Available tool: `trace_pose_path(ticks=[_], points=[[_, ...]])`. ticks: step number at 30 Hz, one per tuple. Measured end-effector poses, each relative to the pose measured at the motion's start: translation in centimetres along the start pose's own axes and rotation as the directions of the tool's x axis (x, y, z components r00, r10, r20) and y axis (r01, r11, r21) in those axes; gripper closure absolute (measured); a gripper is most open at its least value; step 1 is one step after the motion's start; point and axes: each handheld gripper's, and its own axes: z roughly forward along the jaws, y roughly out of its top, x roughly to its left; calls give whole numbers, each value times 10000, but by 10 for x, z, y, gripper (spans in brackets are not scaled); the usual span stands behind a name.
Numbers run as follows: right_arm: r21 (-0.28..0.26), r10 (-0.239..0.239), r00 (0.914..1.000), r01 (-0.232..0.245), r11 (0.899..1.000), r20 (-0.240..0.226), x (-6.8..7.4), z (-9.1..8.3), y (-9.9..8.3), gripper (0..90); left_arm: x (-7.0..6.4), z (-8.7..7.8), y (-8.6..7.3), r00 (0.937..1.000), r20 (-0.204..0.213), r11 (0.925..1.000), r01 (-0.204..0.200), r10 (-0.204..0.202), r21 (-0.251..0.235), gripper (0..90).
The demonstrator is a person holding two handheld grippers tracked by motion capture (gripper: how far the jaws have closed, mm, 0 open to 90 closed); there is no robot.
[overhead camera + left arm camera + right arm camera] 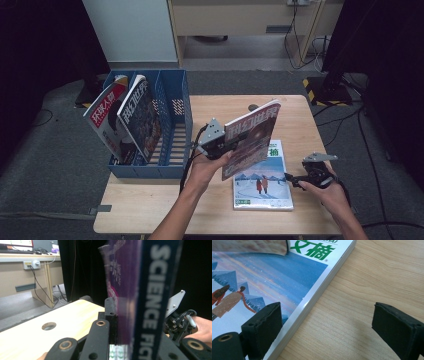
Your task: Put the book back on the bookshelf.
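My left gripper (231, 145) is shut on the lower edge of a purple-red science-fiction magazine (252, 137) and holds it upright and tilted above the middle of the table. In the left gripper view the magazine (150, 302) stands edge-on between the jaws of that gripper (122, 322). A second magazine (262, 180) with a blue snowy cover lies flat on the table just below it. My right gripper (291, 179) sits open at that flat magazine's right edge. In the right gripper view one jaw of that gripper (327, 322) is over the cover (274, 277), the other over bare wood.
A blue file rack (185, 100) stands at the table's left with two magazines (102, 117) (140, 115) leaning in its left slots. The wooden table (150, 200) has a round hole (253, 107) near the back. Cables and dark stands lie on the floor behind.
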Motion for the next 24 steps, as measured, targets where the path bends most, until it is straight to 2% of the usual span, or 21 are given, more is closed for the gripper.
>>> trace_pose_path(ticks=[1, 6, 13, 24], points=[[-12, 176, 9998, -176, 9998, 12, 1, 0, 0, 98, 1, -1, 1, 10000, -25, 10000, -10, 10, -30, 840], [-17, 167, 9998, -167, 9999, 90, 1, -1, -1, 98, 2, -11, 10, 9998, -178, 9998, -117, 115, -138, 840], [-157, 396, 9991, -394, 9991, 173, 3, -4, -1, 100, 5, -23, 20, 9992, -383, 9996, -138, 128, -253, 841], [-119, 530, 9978, -525, 9985, 399, 1, -5, -2, 102, 10, -41, 27, 9975, -664, 9991, -244, 221, -338, 841]])
